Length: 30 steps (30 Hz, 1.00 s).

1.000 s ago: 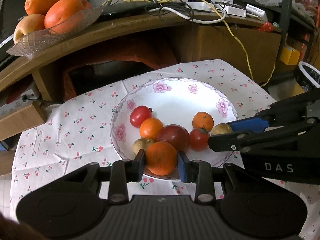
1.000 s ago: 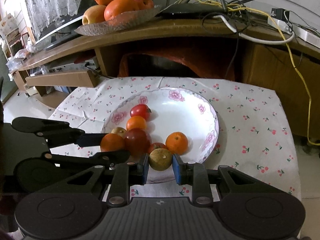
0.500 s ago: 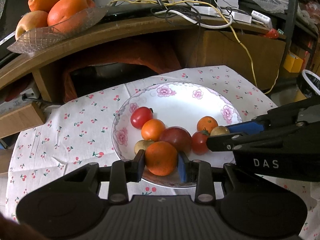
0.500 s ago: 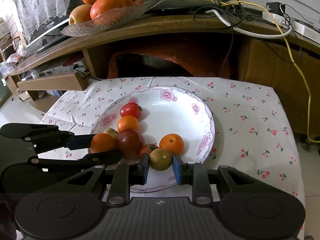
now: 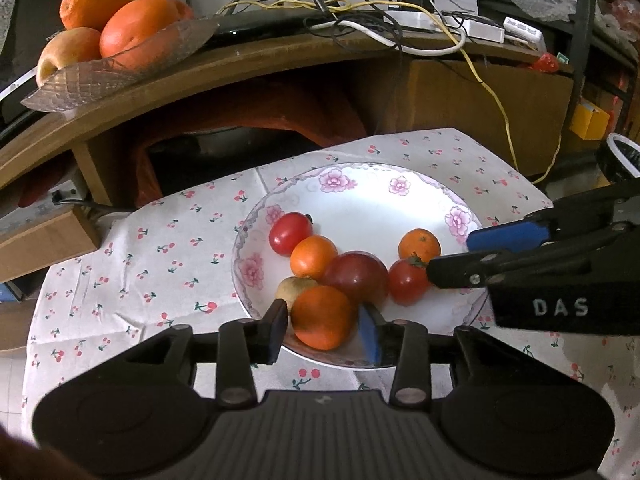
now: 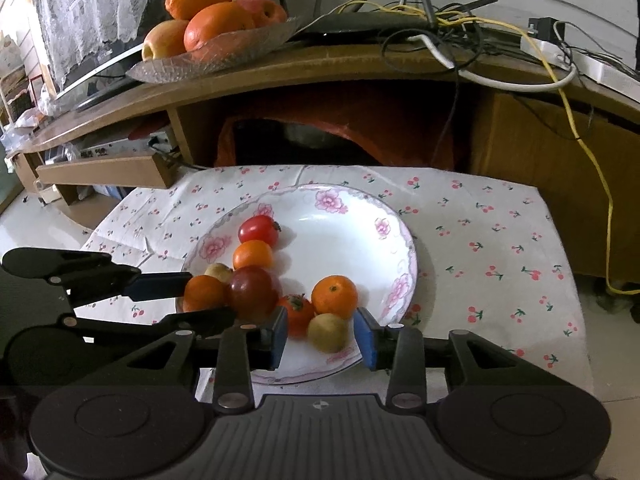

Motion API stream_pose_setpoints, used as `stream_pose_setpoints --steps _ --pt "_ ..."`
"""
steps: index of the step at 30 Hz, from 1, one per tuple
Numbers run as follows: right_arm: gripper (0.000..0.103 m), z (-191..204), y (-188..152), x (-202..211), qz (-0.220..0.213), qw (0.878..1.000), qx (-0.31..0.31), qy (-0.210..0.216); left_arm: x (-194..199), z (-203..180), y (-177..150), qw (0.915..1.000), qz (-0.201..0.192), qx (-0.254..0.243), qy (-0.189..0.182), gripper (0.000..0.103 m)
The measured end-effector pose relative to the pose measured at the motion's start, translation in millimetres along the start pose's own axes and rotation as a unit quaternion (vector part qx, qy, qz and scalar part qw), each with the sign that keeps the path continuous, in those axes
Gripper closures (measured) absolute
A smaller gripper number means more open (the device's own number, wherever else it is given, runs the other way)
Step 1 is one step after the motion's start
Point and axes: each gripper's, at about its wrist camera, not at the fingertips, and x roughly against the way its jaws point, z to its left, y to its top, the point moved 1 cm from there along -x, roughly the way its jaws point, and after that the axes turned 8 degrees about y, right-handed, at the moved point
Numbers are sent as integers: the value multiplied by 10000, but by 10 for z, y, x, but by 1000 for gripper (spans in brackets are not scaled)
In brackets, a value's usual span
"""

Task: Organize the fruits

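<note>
While both jaws part slightly, round orange point(image 5: 322, 317) and perhaps-pear point(image 6: 328, 332) unclamped between.

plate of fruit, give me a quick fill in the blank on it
1. The plate has pink ____ painted on its rim.
2. Between the left tool's fingers sits an ____ fruit.
3. The cloth is printed with small red ____.

Missing words: flowers; orange; cherries
</note>
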Motion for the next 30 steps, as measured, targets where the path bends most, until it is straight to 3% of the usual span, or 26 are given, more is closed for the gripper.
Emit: stream_pose_setpoints --steps 8,12,16,21,26,30 --pt "65 -70 23 128 -163 9997 -167 -64 103 59 22 9998 -74 176 42 52" --pt "64 -57 7 185 -192 9997 -155 -90 149 89 14 9995 -49 287 94 39" --pt "60 -18 -42 249 -127 9997 -143 -118 220 87 -4 9994 -68 309 164 32" --pt "57 48 -128 379 -114 9998 -114 -150 323 63 -28 9987 -85 404 285 12" --pt "56 69 -204 588 -208 9991 -294 -214 479 66 -58 9970 -153 663 369 0" --pt "55 124 -274 764 -356 9983 -371 -273 626 53 -105 9954 -198 765 546 0"
